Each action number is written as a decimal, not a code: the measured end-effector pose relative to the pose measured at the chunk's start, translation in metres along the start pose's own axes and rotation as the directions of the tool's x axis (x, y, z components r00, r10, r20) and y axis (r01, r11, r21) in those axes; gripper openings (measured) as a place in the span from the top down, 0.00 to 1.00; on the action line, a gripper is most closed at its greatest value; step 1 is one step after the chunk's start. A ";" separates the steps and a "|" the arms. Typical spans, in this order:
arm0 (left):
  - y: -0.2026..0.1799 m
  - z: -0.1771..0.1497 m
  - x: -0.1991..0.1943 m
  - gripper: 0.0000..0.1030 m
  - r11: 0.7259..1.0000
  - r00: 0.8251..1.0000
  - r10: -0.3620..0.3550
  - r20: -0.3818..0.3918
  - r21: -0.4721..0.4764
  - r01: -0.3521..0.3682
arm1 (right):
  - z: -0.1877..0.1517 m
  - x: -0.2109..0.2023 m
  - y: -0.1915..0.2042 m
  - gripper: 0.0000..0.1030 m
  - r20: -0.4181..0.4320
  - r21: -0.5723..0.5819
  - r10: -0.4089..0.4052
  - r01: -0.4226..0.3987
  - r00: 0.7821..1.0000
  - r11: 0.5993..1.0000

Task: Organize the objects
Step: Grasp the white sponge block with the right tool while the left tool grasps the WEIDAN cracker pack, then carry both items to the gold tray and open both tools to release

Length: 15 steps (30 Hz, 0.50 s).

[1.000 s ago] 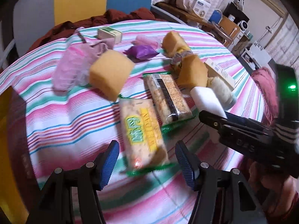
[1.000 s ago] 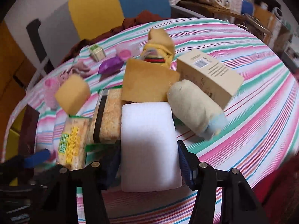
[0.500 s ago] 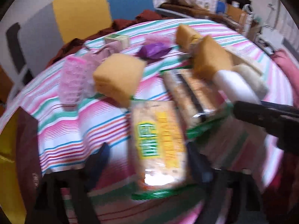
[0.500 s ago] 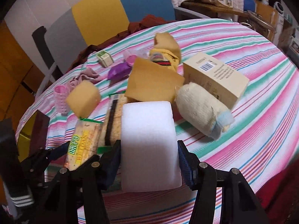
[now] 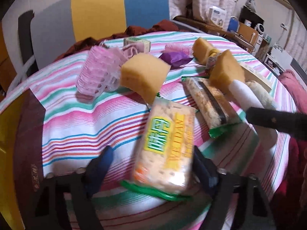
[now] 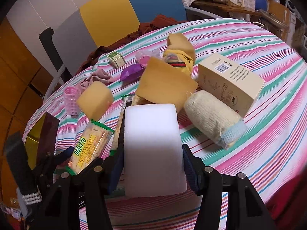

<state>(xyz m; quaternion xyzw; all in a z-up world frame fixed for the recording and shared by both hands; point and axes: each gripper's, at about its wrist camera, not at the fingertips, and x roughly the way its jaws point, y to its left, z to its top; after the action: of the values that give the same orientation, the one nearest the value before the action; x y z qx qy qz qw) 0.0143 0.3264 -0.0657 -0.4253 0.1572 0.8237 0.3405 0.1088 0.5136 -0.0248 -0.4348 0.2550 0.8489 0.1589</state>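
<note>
Left wrist view: left tool (image 5: 151,164), jaws closing around the cracker packet (image 5: 165,151) at the desk (image 5: 76,126) edge; crinkly, fragile, best held across its width. Right tool (image 6: 151,164) clamps the white sponge block (image 6: 153,147), light and compressible

The cracker packet (image 5: 167,149) at lower centre of the left wrist view is motion-blurred, its small print unreadable. The white sponge (image 6: 153,149) hides most of the second packet (image 6: 120,118) behind it.
</note>
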 end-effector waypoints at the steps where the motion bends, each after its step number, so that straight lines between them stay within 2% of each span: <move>1: -0.001 -0.001 -0.003 0.38 1.000 1.000 0.002 0.011 0.017 -0.003 | 0.000 0.000 0.000 0.44 -0.001 0.001 0.007 -0.007 1.000 1.000; 4: -0.008 -0.008 -0.011 0.48 0.998 1.000 -0.002 0.026 0.056 0.001 | -0.001 0.001 0.002 0.44 -0.004 -0.004 0.019 -0.019 1.000 1.000; 8: 0.000 -0.008 -0.016 0.52 0.998 0.999 -0.024 0.027 0.065 0.022 | -0.002 0.000 0.006 0.44 -0.001 -0.015 0.045 -0.045 0.999 0.999; 15: 0.000 -0.025 -0.031 0.52 0.992 0.993 -0.117 0.003 0.038 0.117 | -0.004 -0.003 0.011 0.44 0.011 -0.023 0.100 -0.099 0.995 0.995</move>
<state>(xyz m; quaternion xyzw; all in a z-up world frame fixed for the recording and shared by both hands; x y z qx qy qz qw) 0.0423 0.2995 -0.0556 -0.4252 0.1467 0.8003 0.3965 0.1076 0.5024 -0.0209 -0.4180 0.2658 0.8613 0.1132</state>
